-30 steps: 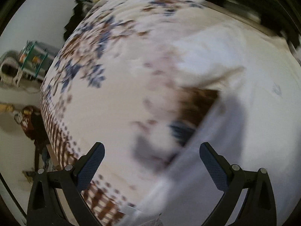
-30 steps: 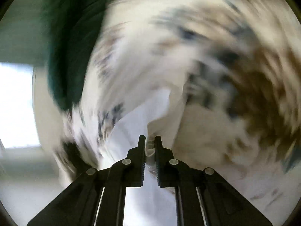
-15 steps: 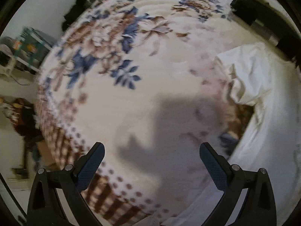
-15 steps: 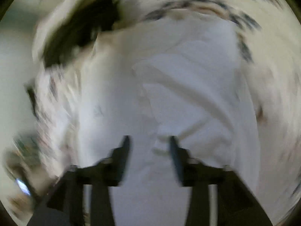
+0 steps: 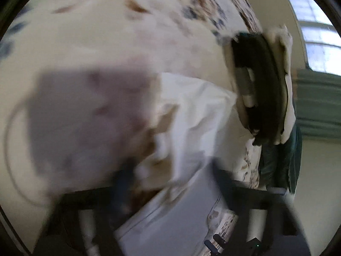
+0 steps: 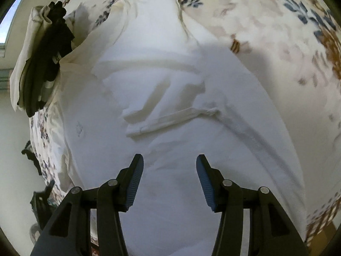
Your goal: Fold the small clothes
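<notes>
A white garment [image 6: 170,98] lies spread and rumpled on the floral bedspread [image 6: 266,42], with a folded flap and a creased band across its middle. My right gripper [image 6: 169,170] is open and empty just above the garment's near part. In the left wrist view the picture is heavily blurred: the white garment [image 5: 198,115] lies ahead, and my left gripper [image 5: 172,177] shows as dark smeared fingers set wide apart, with nothing between them.
A stack of dark and cream clothes [image 6: 42,64] lies at the far left of the bed; it also shows in the left wrist view [image 5: 262,81]. A window [image 5: 315,32] and a green curtain [image 5: 317,106] are beyond the bed.
My right gripper has let go of the white garment and opened; the garment now lies on the bed. My left gripper has swung round fast toward the garment and clothes stack.
</notes>
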The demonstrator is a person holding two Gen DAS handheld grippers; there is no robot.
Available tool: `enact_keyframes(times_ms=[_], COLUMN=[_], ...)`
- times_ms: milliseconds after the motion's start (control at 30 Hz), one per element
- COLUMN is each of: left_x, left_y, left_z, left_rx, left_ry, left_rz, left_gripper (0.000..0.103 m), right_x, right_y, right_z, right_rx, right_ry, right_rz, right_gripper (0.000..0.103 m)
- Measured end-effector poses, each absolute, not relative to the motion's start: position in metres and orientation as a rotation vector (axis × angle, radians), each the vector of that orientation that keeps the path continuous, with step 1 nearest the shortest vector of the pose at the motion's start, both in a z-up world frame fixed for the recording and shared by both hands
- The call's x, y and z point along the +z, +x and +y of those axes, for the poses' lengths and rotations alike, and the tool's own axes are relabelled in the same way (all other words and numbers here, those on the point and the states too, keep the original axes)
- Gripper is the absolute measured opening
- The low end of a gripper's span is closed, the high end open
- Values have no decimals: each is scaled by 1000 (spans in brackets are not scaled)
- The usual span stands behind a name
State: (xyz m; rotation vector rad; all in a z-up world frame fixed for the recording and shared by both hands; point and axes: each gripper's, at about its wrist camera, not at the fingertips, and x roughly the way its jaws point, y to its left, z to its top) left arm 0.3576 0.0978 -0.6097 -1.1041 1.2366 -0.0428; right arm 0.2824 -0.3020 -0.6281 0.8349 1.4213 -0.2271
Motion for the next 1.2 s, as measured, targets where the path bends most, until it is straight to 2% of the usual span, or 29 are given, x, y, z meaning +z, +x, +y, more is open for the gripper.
enact_keyframes(times_ms=[33, 167, 300, 433, 467, 533, 633, 667, 700, 733, 767, 933, 1067, 1200], left_x=[-605, -556, -500, -513, -523, -533, -543, -544, -546, -550, -552, -546, -553, -564], left_y=[368, 400, 415, 400, 392, 368, 340, 333, 327, 322, 316, 303, 307, 310], left_z=[92, 59, -31, -147, -168, -196, -190, -177, -169, -155, -147, -61, -2, 24], left_rx=[-57, -70, -256, -479, -511, -538, -500, -472, -441, -394, -356, -86, 147, 249], left_ry=[-1062, -696, -256, 1, 54, 137, 197, 187, 189, 199, 207, 250, 240, 226], left_rz=[1236, 1144, 1038, 1126, 1161, 1199, 1238, 1245, 1255, 1266, 1263, 1216, 1226, 1263], left_gripper=[5, 4, 4, 5, 9, 10, 17, 25, 49, 64, 85, 86, 86, 86], right_x=[-632, -635, -630, -625, -623, -617, -606, -602, -598, -594, -592, -586, -584, -607], right_y=[283, 277, 268, 251, 246, 236, 227, 228, 230, 236, 243, 316, 374, 413], right_z=[-301, -296, -303, -323, -329, -343, -360, -363, -365, -365, -363, -321, -253, -188], right_rx=[-233, -222, -226, -254, -268, -293, -310, -304, -294, -279, -258, -67, 81, 120], right_ry=[835, 854, 850, 860, 861, 873, 883, 880, 871, 859, 854, 797, 585, 370], right_rz=[1423, 1413, 1412, 1417, 1422, 1424, 1419, 1412, 1405, 1401, 1396, 1375, 1404, 1463], right_gripper=[54, 54, 54, 54, 54, 54, 54, 54, 54, 54, 54, 54, 56, 56])
